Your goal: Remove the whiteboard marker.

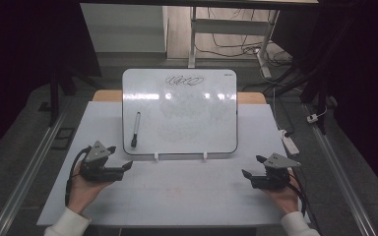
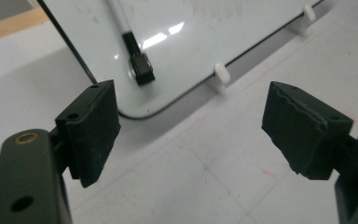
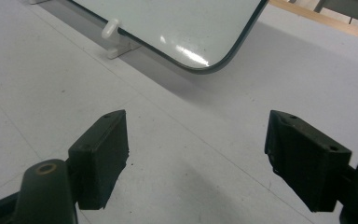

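We have barely begun: our left gripper and right gripper rest spread and empty on the table. The marker lies untouched on the whiteboard, whose scribble remains unerased.

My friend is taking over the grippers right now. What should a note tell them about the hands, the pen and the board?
Left gripper: open, holding nothing, low over the table near the whiteboard's lower left corner.
Right gripper: open, holding nothing, near the table's right front.
Whiteboard: propped on two small white feet at the middle of the white table. A black scribble sits near its top edge; the rest looks wiped, with faint smudges.
Marker: lies on the board's left side, cap on, untouched.
Done: neither gripper has picked anything up.
Left: probably the left gripper takes the marker, as it is nearest.
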A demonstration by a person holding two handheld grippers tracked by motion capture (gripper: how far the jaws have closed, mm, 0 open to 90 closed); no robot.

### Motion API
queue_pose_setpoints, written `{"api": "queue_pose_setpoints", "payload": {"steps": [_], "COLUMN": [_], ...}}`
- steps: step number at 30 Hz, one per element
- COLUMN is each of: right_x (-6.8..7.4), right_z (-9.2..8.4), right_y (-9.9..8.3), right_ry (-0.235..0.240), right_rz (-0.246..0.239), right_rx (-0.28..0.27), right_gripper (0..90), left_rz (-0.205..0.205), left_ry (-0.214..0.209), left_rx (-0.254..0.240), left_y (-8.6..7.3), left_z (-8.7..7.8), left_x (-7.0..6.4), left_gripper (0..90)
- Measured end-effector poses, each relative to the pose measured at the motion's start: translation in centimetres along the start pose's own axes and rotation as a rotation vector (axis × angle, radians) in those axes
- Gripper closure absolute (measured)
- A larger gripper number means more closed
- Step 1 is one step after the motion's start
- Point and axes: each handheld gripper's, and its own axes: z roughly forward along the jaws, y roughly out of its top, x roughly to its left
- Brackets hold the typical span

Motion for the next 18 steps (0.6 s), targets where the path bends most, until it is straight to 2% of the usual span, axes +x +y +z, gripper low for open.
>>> {"api": "queue_pose_setpoints", "payload": {"steps": [5, 9, 12, 18], "right_x": [0.2, 0.2, 0.2, 0.1], "right_z": [0.1, 0.1, 0.1, 0.3], "right_y": [0.0, 0.0, 0.0, -0.2], "right_ry": [-0.009, -0.013, -0.016, -0.024], "right_rz": [-0.006, -0.004, -0.004, 0.000], "right_rx": [0.005, 0.010, 0.011, 0.023], "right_gripper": [22.4, 22.4, 22.5, 22.8], "left_rz": [0.003, 0.009, 0.000, -0.006], "left_ry": [0.042, 0.087, 0.089, 0.121], "left_rx": [0.003, 0.009, 0.006, 0.019], "left_y": [2.1, 4.5, 5.3, 6.8], "left_z": [0.5, 2.0, 2.7, 4.8], "left_x": [0.3, 0.9, 1.2, 1.9], "left_gripper": [22.5, 23.7, 25.0, 27.2]}}
